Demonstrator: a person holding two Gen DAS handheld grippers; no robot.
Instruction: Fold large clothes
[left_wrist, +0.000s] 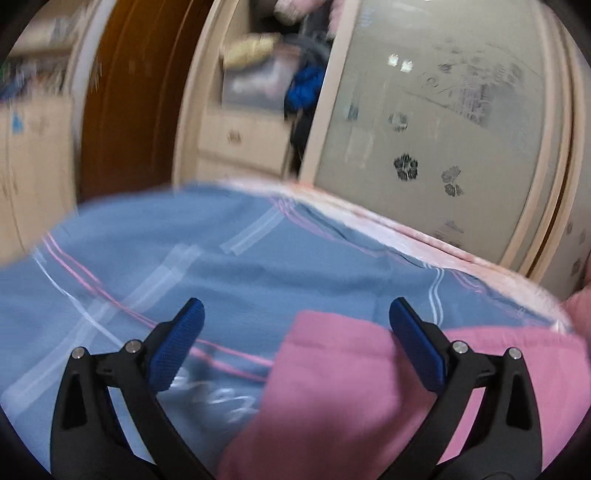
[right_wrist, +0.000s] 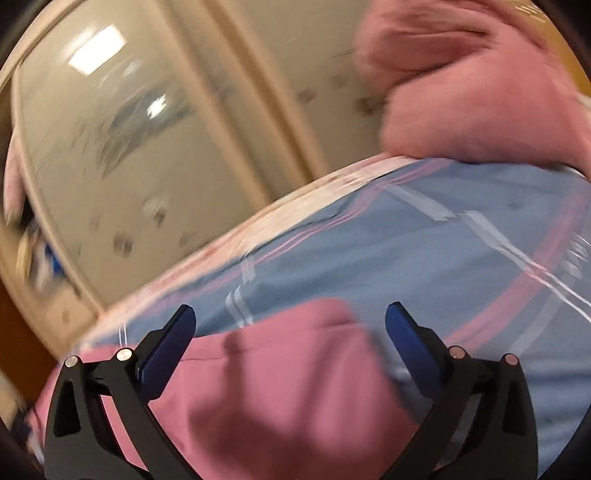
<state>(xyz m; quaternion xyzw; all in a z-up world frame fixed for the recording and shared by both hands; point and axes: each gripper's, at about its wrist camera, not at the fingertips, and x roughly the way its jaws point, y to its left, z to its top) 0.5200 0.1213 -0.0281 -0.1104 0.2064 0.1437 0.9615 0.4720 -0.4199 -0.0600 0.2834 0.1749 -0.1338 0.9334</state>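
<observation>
Both grippers, left gripper (left_wrist: 295, 314) and right gripper (right_wrist: 290, 319), hover with jaws spread wide, holding nothing. Below them the pink garment (left_wrist: 332, 387) lies on the blue bedsheet (left_wrist: 184, 240). Beyond stands a blurred wardrobe (left_wrist: 443, 129).

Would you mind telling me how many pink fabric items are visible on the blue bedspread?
2. One pink garment lies flat beneath the open right claw; a bulkier pink bundle sits at the bedspread's far edge. Blur may hide others.
</observation>
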